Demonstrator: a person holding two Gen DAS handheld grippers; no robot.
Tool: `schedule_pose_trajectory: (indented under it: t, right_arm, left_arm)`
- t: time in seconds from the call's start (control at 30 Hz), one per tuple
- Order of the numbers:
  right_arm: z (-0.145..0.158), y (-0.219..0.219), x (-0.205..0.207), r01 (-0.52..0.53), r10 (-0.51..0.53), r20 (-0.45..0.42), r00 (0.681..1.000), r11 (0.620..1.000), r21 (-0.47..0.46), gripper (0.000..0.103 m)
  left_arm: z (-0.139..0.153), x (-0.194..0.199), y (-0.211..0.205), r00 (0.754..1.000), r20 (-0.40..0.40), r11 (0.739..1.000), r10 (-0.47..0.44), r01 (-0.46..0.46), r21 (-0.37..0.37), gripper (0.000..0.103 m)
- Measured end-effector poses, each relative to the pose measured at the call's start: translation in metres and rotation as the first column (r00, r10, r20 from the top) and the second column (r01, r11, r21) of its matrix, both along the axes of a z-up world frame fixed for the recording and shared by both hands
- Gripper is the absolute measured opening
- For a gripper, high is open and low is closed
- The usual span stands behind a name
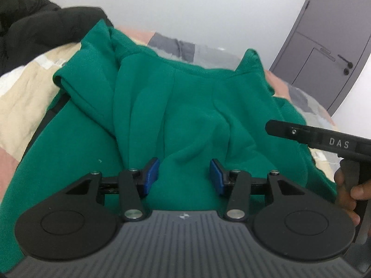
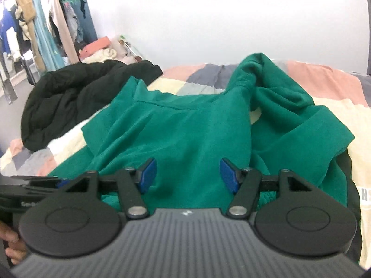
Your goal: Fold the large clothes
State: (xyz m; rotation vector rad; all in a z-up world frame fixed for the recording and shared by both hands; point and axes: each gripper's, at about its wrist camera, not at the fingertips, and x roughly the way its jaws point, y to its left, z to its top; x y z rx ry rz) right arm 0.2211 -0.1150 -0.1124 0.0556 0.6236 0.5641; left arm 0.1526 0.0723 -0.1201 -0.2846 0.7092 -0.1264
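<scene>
A large green sweatshirt (image 1: 176,106) lies rumpled on a patchwork quilt, its sleeves bunched at both sides. My left gripper (image 1: 184,176) hovers low over the near part of the cloth. Its blue pads stand apart, and green fabric shows in the gap with no pad pressing on it. In the right wrist view the same sweatshirt (image 2: 185,127) fills the middle. My right gripper (image 2: 187,176) is open just above it, with a folded sleeve (image 2: 301,125) to its right. One black finger of the right gripper (image 1: 289,131) reaches in from the right in the left wrist view.
A black puffy jacket (image 2: 69,102) lies heaped at the left on the quilt (image 2: 324,85). A rail of hanging clothes (image 2: 34,23) stands at the far left. A grey door (image 1: 324,58) is at the right beside a white wall. A person's hand (image 1: 352,190) holds the right gripper's handle.
</scene>
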Motion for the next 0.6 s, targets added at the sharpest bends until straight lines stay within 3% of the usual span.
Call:
schedule_pose_trajectory:
  t: [0.13,0.3,0.43,0.6]
  right_arm:
    - [-0.014,0.005,0.008,-0.013,0.012,-0.013,1.000,0.998,-0.065,0.061]
    - [-0.032,0.008,0.023,-0.017,0.012,-0.063,0.998,0.997,-0.080,0.061]
    - [-0.037,0.012,0.020,-0.028,0.025,-0.026,0.999,0.994,-0.110,0.061]
    - [-0.020,0.012,0.018,-0.023,0.025,0.028,0.999,0.997,-0.077,0.062]
  left_arm:
    - [-0.007,0.008,0.004,0.999,-0.040,1.000,0.005,-0.005,-0.009,0.054]
    - [-0.010,0.012,0.005,0.999,-0.049,1.000,0.010,-0.011,-0.011,0.054]
    - [-0.008,0.011,0.002,0.999,-0.043,1.000,0.017,-0.017,0.002,0.054]
    - [-0.005,0.006,-0.001,0.999,-0.022,1.000,0.026,-0.026,0.015,0.054]
